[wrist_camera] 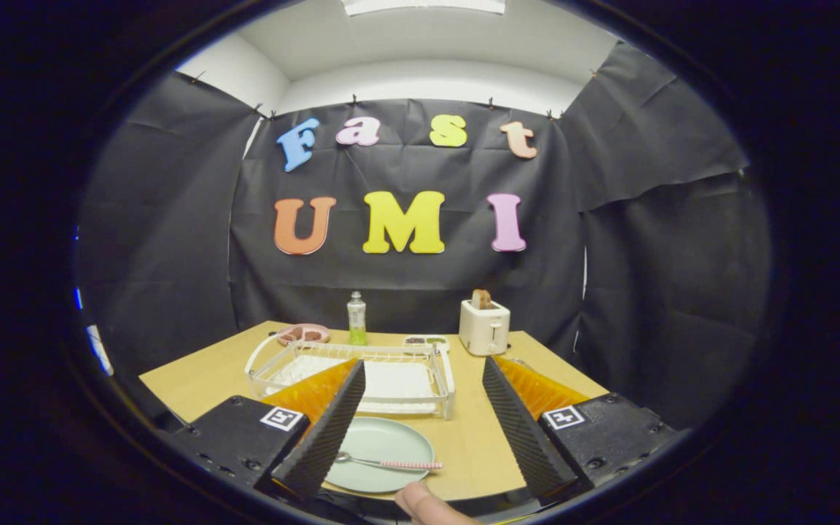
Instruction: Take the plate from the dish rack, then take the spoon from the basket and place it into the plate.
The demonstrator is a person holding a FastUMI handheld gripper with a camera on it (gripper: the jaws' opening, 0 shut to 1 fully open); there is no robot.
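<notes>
The gripper (420, 423) is held raised over the table (478, 437), its fingers spread wide with nothing between them. The plate (383, 437) is seen flat on the table, just in front of the dish rack (405, 375), between the fingers. The spoon (391, 462) is lying in the plate, patterned handle toward the right finger. The placing step is judged complete; only a clear withdrawal appears to be called for. A fingertip (424, 503) is noted below.
</notes>
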